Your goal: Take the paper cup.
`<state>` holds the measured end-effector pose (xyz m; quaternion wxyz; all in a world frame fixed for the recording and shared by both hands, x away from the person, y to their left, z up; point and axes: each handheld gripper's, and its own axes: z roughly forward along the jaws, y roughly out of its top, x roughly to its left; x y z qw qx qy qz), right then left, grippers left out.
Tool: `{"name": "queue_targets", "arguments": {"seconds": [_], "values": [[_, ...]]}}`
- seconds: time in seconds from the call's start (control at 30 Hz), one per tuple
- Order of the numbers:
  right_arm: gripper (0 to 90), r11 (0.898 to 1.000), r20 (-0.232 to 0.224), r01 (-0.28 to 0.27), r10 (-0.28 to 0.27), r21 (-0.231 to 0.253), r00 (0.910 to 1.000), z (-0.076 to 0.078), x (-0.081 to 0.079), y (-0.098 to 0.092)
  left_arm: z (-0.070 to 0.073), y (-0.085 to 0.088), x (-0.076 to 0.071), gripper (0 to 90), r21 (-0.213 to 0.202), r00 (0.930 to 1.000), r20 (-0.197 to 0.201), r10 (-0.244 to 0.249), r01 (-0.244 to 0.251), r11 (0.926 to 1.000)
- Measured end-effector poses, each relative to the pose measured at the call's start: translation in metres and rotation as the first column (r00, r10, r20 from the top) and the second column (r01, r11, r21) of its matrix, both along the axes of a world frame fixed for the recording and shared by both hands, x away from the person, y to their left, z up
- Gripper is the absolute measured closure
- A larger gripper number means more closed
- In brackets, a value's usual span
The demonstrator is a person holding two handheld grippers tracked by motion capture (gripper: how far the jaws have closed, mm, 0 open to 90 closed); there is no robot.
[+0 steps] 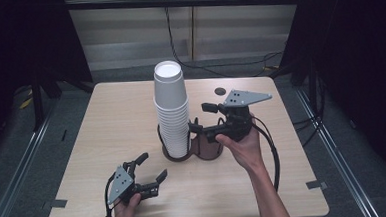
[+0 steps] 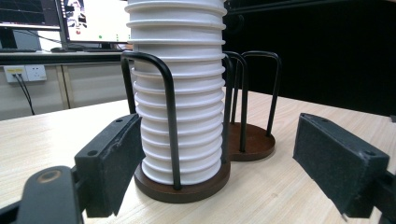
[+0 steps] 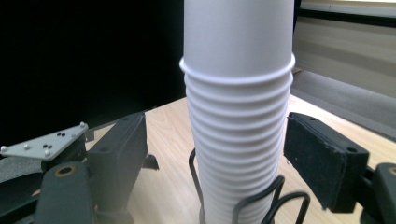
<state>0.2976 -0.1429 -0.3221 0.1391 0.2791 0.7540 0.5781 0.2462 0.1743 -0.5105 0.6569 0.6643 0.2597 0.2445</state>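
A tall stack of white paper cups (image 1: 172, 109) stands upside down in the left ring of a dark brown two-ring holder (image 1: 209, 150) with black wire loops. The holder's right ring holds nothing. My right gripper (image 1: 198, 118) hovers just right of the stack, about halfway up it. In the right gripper view its jaws stand open, one on either side of the stack (image 3: 238, 121), with the pads clear of the cups. My left gripper (image 1: 152, 166) rests low near the table's front left, open and holding nothing. It faces the stack (image 2: 180, 107) and the holder (image 2: 187, 191).
The light wooden table (image 1: 116, 122) has bare room to the left and front. A small dark round mark (image 1: 220, 91) lies behind the holder. Black cables trail from both grippers. Tape strips (image 1: 315, 184) mark the front corners. Monitors (image 2: 88, 18) stand beyond the table.
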Motion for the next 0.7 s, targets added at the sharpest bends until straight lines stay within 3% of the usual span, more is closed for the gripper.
{"name": "queue_targets", "arguments": {"seconds": [0.47, 0.7], "values": [[16.6, 0.996, 0.002, -0.044, 0.044, -0.082, 0.9990, 0.037, 0.019, 0.013, 0.000, 0.000, 0.000, 15.8, 0.003, 1.0000, 0.001, 0.000, 0.000, 1.0000], [14.9, 0.995, 0.004, -0.044, 0.045, -0.092, 0.9990, 0.043, 0.028, 0.017, 0.000, 0.000, 0.000, 15.8, 0.003, 1.0000, 0.001, 0.001, -0.001, 1.0000]]}}
